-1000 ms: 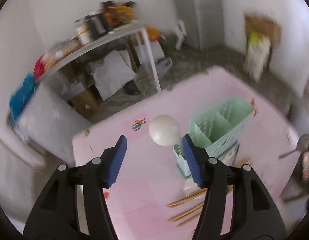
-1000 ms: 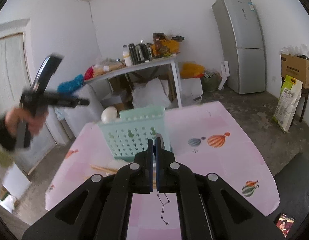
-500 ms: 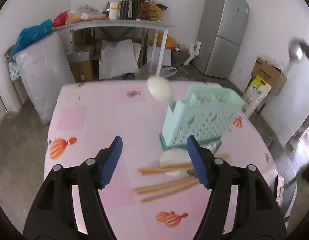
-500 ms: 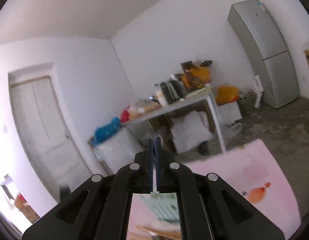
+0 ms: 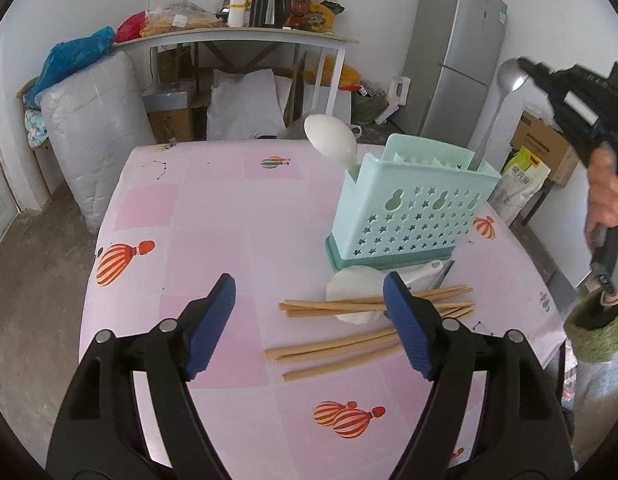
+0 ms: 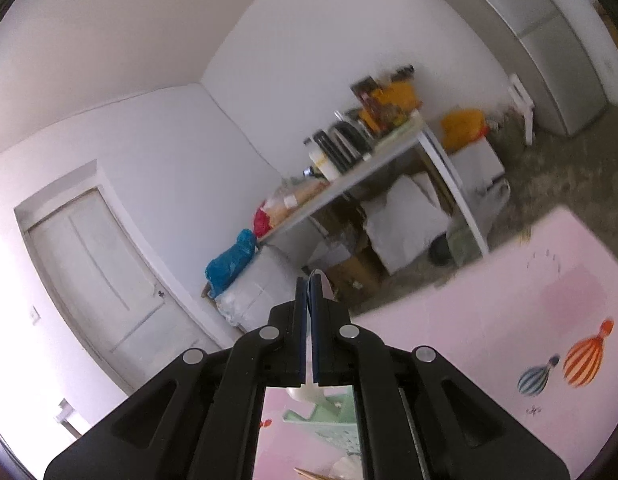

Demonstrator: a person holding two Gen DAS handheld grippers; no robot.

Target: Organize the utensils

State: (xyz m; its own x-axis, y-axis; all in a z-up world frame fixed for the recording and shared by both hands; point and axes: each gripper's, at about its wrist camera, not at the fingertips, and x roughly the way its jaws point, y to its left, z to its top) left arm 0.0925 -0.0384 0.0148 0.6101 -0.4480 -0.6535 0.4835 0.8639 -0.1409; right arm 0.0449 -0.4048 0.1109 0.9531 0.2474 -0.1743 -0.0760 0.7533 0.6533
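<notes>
A mint green utensil holder point(image 5: 409, 208) stands on the pink table point(image 5: 213, 216); a white spoon point(image 5: 331, 142) stands in its left end. My right gripper point(image 5: 527, 70) is shut on the bowl end of a metal spoon point(image 5: 491, 120), whose handle reaches down into the holder's right end. In the right wrist view the gripper point(image 6: 308, 292) is shut on the spoon's edge point(image 6: 325, 286), and the holder point(image 6: 329, 420) shows below. My left gripper point(image 5: 309, 320) is open and empty above several wooden chopsticks point(image 5: 373, 324) and a white spoon point(image 5: 357, 292) lying before the holder.
A cluttered grey side table point(image 5: 237, 34) and a fridge point(image 5: 457, 52) stand beyond the pink table. White sacks point(image 5: 89, 120) and cardboard boxes point(image 5: 545, 148) sit on the floor. A white door point(image 6: 101, 280) shows in the right wrist view.
My right gripper has carried the metal spoon up and over the holder, its handle now reaching into the right end. My left gripper has drawn back and lifted, staying open.
</notes>
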